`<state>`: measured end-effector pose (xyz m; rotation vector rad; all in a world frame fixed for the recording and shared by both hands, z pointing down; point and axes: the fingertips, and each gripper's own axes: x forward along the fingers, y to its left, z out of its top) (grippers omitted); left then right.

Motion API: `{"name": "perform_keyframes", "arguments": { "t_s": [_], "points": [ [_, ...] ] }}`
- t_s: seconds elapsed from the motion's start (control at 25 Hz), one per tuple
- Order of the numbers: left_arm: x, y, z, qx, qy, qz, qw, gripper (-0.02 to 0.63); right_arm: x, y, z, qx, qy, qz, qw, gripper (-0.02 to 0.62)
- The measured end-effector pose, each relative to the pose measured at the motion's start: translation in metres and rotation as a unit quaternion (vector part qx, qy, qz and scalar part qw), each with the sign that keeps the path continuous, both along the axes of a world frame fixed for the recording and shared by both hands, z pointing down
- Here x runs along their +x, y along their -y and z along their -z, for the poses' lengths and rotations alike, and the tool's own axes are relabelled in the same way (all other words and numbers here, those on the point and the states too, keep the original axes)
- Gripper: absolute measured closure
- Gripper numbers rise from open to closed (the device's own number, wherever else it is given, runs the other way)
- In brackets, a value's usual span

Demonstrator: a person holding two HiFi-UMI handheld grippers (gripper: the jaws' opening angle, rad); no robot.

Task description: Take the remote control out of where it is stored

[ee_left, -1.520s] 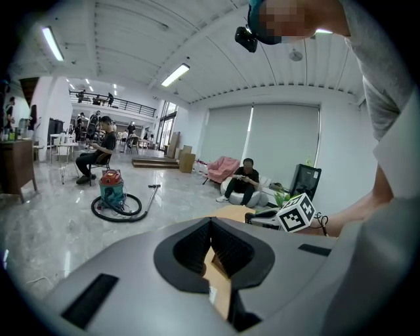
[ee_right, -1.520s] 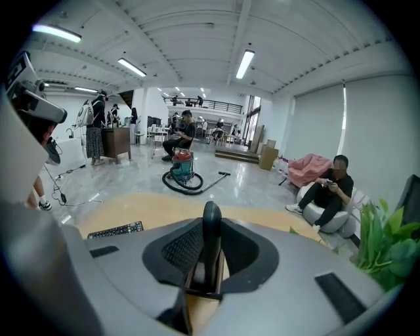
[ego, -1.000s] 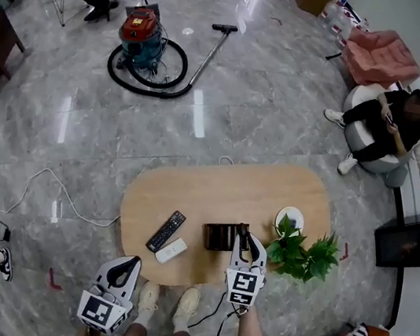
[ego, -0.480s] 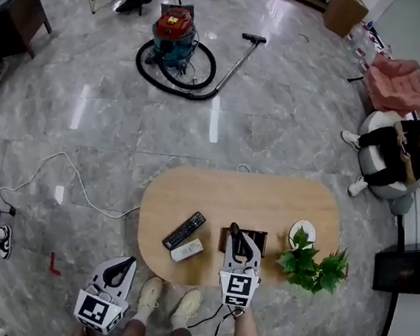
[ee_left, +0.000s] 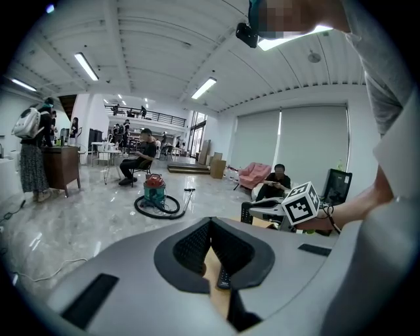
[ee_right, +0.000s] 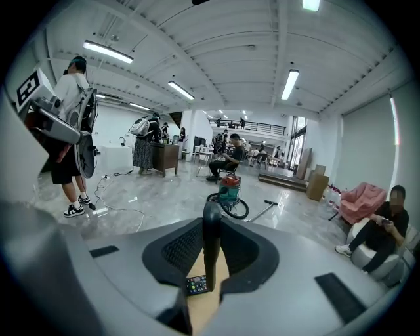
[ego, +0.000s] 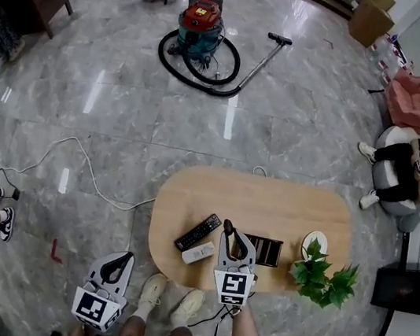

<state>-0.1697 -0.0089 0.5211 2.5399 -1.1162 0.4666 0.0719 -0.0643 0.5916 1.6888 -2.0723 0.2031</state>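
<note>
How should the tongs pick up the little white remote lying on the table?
Come straight down from above, because the white remote lies flat on the table. Pinch its two long sides at the middle, its narrow way. The black remote lies close beside it, so aim carefully.

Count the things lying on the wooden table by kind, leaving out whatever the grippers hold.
remotes: 2, the black remote and the white remote
storage box: 1
plant: 1
white dish: 1
Total: 5
</note>
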Motion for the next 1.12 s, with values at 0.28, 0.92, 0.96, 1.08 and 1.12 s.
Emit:
{"name": "perform_keyframes", "arguments": {
  "t_s": [0.28, 0.92, 0.96, 1.08, 1.12],
  "points": [
    [-0.014, 0.007, -0.021, -0.013, -0.003, 0.017, 0.9998, 0.6, -0.027, 0.018, -0.021, -0.006, 0.004, 0.032, 0.999, 0.508],
    [-0.045, 0.002, -0.073, -0.044, 0.002, 0.068, 0.9967, 0.6, -0.069, 0.051, -0.078, -0.015, 0.011, 0.092, 0.996, 0.508],
    [-0.045, 0.002, -0.077, -0.044, 0.002, 0.071, 0.9965, 0.6, -0.069, 0.052, -0.081, -0.015, 0.011, 0.094, 0.995, 0.508],
    [-0.044, 0.003, -0.086, -0.044, 0.0, 0.075, 0.9962, 0.6, -0.071, 0.056, -0.092, -0.014, 0.005, 0.102, 0.995, 0.508],
    [-0.043, 0.004, -0.088, -0.044, -0.001, 0.075, 0.9962, 0.6, -0.071, 0.058, -0.095, -0.014, 0.001, 0.104, 0.994, 0.508]
  ]
}}
